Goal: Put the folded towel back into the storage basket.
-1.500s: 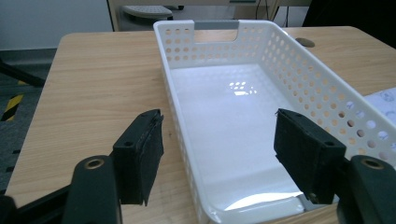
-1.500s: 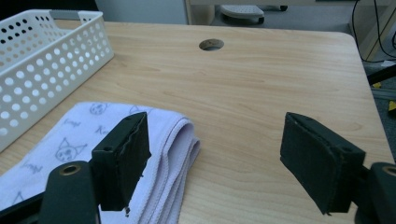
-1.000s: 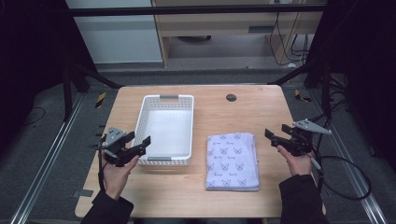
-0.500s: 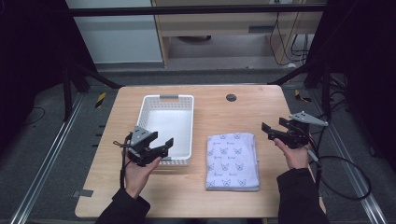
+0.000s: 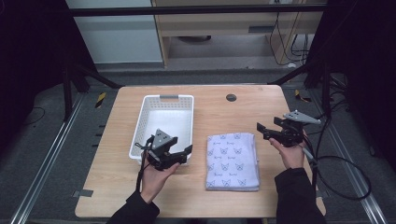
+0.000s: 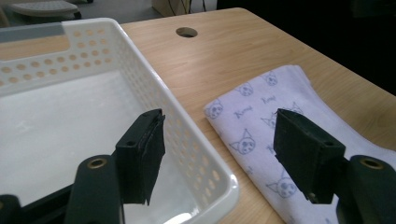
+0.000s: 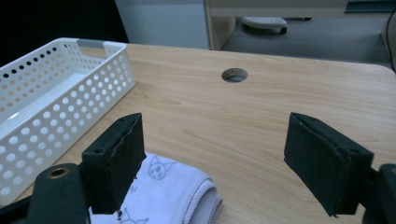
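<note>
High view: folded cloth (image 5: 232,161) lies flat on the desk (image 5: 215,109), right of centre toward the near edge, just beside the white basket (image 5: 138,133) but not touching it. Left gripper (image 5: 180,156) hangs over the basket's near right corner, jaws wide open with nothing between them; in the left gripper view they straddle the basket wall (image 6: 187,135) with the cloth (image 6: 261,126) beyond. Right gripper (image 5: 262,131) hovers off the cloth's far right corner, jaws spread wide and empty too, pointing toward the cable hole (image 7: 234,74) in its own view, cloth edge (image 7: 187,193) just under them. Basket is empty, bare white floor, nothing in it. Risks, my read: the left jaw sits so close to the basket rim that a reach for the cloth could clip the wall and shove or tip the light basket; grabbing only the top layer would let the fold fall open on the lift; two grippers pinching at uneven points would skew it, and a corner could drape over the rim on the way in instead of landing inside; right cable trailing off the desk's right edge could snag
</note>
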Available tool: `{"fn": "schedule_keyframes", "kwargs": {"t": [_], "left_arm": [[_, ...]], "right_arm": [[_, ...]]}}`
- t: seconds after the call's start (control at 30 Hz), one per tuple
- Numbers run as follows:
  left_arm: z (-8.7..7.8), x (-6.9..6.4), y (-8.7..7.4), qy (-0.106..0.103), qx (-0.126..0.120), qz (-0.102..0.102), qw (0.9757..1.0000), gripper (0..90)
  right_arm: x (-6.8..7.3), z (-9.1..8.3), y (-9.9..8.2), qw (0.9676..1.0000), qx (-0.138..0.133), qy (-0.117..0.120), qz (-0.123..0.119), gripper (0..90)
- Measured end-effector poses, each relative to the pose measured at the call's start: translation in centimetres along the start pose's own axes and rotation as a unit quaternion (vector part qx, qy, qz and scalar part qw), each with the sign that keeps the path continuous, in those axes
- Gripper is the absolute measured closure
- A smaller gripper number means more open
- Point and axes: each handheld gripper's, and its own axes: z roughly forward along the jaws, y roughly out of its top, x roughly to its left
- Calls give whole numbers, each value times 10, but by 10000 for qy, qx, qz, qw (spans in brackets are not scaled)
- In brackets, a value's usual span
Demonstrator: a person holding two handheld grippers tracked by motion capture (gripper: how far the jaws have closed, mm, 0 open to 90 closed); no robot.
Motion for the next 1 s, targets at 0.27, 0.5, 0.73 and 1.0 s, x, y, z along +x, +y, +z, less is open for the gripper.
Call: {"fn": "schedule_keyframes", "kwargs": {"t": [0.27,0.5,0.73,1.0], "left_arm": [[7,-19,-3,-241,78,134,9996,358],[17,-38,-13,-426,314,323,9981,368],[25,-49,-22,-486,492,404,9968,387],[37,-62,-37,-521,794,457,9944,398]], "right_arm": [[6,11,-3,9998,161,97,-52,219],[7,20,-8,9994,334,69,-46,225],[4,26,-13,9987,505,43,-98,243],[2,32,-18,9981,612,78,-41,249]]}}
